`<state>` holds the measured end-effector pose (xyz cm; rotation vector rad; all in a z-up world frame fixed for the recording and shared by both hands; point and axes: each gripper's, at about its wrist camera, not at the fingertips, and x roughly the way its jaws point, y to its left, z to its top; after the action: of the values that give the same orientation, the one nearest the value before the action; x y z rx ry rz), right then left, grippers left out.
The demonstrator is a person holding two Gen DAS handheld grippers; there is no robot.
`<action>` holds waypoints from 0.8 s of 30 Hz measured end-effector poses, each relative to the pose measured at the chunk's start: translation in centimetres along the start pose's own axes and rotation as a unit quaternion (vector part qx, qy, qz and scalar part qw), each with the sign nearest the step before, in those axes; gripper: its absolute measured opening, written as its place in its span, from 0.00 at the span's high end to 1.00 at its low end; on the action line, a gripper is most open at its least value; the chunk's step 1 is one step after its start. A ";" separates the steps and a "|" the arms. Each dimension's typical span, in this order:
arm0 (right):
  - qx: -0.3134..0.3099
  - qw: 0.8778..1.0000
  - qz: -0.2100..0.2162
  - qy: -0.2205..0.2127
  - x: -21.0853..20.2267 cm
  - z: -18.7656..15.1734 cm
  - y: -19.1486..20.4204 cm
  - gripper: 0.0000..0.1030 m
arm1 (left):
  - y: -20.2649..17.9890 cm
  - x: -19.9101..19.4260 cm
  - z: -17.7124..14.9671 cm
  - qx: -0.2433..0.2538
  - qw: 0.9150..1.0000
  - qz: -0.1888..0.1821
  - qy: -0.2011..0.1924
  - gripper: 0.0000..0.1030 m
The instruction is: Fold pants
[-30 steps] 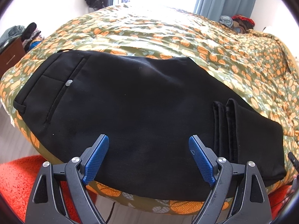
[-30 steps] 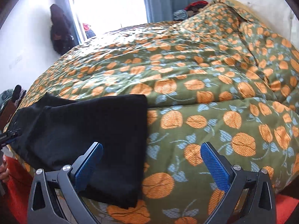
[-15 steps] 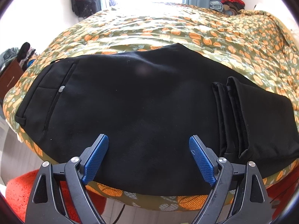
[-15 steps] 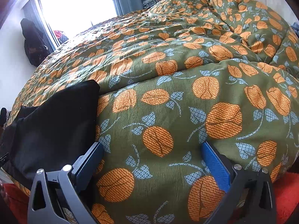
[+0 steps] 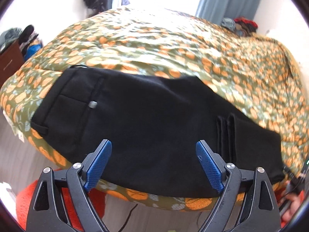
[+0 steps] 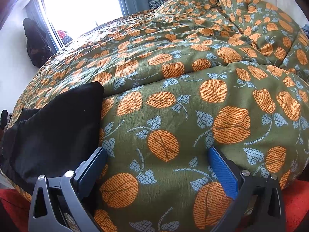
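Observation:
Black pants [image 5: 146,119] lie folded along the near edge of the bed, waistband and back pocket button at the left, folded leg ends at the right. My left gripper [image 5: 154,160] is open and empty, hovering just in front of the pants' near edge. In the right wrist view the pants' right end [image 6: 56,123] lies at the left. My right gripper [image 6: 157,172] is open and empty, low over the bare duvet [image 6: 193,100], its left finger beside the pants' edge.
The bed carries a green duvet with orange flowers [image 5: 173,44]. An orange rug [image 5: 23,208] lies on the floor below the bed edge. A dark cabinet with clothes [image 5: 9,58] stands at the left. A curtain [image 5: 229,0] and window are behind.
The left gripper pulled back and rose a little, so the pants look smaller and farther. The right gripper shifted right and closer to the duvet, with the pants sliding to the left of its view.

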<state>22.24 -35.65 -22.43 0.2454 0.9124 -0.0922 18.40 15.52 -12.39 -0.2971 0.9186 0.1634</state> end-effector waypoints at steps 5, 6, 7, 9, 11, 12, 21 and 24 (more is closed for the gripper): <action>0.004 1.000 -0.001 0.001 0.1 0.1 0.1 0.00 | 10.4 -1.5 2.9 -0.131 0.990 0.038 0.017 0.12; 0.005 1.000 -0.001 0.001 0.2 0.2 0.0 0.00 | 12.1 -1.4 2.9 -0.147 0.988 0.051 0.025 0.12; 0.006 1.000 -0.002 0.001 0.2 0.2 0.0 0.00 | 13.6 -1.1 2.9 -0.162 0.985 0.056 0.035 0.13; 0.008 1.000 -0.004 0.001 0.3 0.3 0.0 0.00 | 16.1 -0.2 2.7 -0.188 0.979 0.062 0.056 0.15; 0.009 1.000 -0.005 0.001 0.3 0.3 0.0 0.00 | 17.2 1.1 2.4 -0.202 0.975 0.061 0.074 0.18; 0.009 1.000 -0.005 0.001 0.3 0.4 0.0 0.00 | 17.5 1.7 2.3 -0.203 0.974 0.060 0.081 0.24; 0.003 1.000 -0.007 0.000 0.3 0.3 0.2 0.00 | 16.2 2.6 5.3 -0.158 0.985 0.037 0.054 0.86; 0.001 1.000 -0.009 0.000 0.3 0.3 0.3 0.00 | 17.0 4.1 5.1 -0.161 0.984 0.048 0.065 0.84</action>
<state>22.76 -35.46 -22.46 0.2391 0.9152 -0.1108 20.20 33.28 -15.83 -0.5694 1.0361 0.3874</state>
